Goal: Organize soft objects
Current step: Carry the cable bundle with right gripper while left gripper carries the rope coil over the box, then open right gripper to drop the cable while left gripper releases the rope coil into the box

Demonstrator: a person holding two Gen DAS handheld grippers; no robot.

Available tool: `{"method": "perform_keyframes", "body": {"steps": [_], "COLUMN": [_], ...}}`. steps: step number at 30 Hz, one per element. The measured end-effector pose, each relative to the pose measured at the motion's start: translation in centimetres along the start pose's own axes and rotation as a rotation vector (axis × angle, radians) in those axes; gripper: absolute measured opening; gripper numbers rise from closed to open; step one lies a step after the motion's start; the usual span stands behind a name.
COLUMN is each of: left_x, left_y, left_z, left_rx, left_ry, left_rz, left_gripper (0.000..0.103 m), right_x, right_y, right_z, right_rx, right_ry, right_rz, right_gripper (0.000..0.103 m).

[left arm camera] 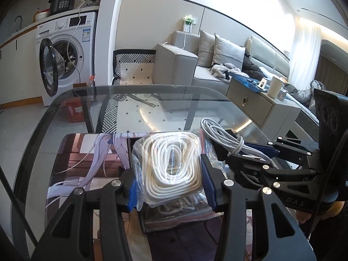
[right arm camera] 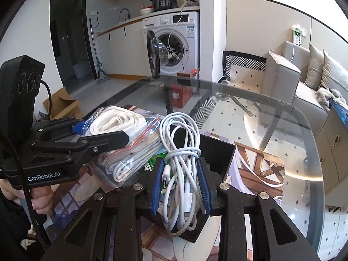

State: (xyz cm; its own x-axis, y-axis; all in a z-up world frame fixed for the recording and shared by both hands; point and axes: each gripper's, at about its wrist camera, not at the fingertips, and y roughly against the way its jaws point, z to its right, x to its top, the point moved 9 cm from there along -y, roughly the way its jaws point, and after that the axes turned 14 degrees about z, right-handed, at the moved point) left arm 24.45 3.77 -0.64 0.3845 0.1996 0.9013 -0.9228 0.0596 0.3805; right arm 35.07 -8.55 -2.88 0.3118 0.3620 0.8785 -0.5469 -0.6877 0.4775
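Rope coiled in a clear bag, soft, light and slippery, sits clamped at mid-bundle by the left gripper just over the black box, beside a limp white cable pinched in the right gripper.

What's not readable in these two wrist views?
- Black box interior: right wrist view, hidden by the white cable bundle in the right tool and by the bagged rope.
- Green packet label: right wrist view, mostly covered by cable and bag.
- Underside of the bagged rope: left wrist view, hidden by the bag itself; left tool pads cover its sides.
- Washing machine labels: too small.
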Motion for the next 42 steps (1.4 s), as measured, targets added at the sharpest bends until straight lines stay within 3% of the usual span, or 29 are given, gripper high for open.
{"method": "perform_keyframes", "body": {"steps": [16,24,33,35,37,40,42], "left_x": [-1.5,-1.6,-1.2,-1.0,-0.7,-0.5,-0.4], "left_y": [-1.6,-1.8,-0.3,0.3,0.9,1.8,2.4], "left_z": [0.8,1.4,1.3,1.2,1.0,0.7,0.4], "left_rx": [0.004,-0.005,0.008,0.008,0.022,0.030,0.036], "left_ry": [-0.065,-0.082,-0.100,-0.097,-0.099,-0.103,-0.101], "left_rz": [-0.044,-0.066,-0.045,-0.030,-0.010,0.015,0.028], "left_gripper": [0.047,0.054,0.067,0.078,0.088,0.095,0.098], "right_x": [-1.2,-1.2,-0.4,-0.5,-0.5,-0.7,-0.9], "right_y": [-1.6,0.0,3.7,4.4,5.2,6.3,6.7], "right_z": [0.2,-0.2,0.1,0.1,0.3,0.6,0.4], "right_rx": [-0.002,-0.001,-0.040,-0.048,-0.058,-0.078,-0.080], "right_ry": [0.028,0.047,0.047,0.042,0.029,-0.002,-0.021], "right_rz": [-0.042,-0.016,0.065,0.080,0.101,0.138,0.152], "right_gripper": [0.031,0.031,0.055,0.075,0.088,0.101,0.102]}}
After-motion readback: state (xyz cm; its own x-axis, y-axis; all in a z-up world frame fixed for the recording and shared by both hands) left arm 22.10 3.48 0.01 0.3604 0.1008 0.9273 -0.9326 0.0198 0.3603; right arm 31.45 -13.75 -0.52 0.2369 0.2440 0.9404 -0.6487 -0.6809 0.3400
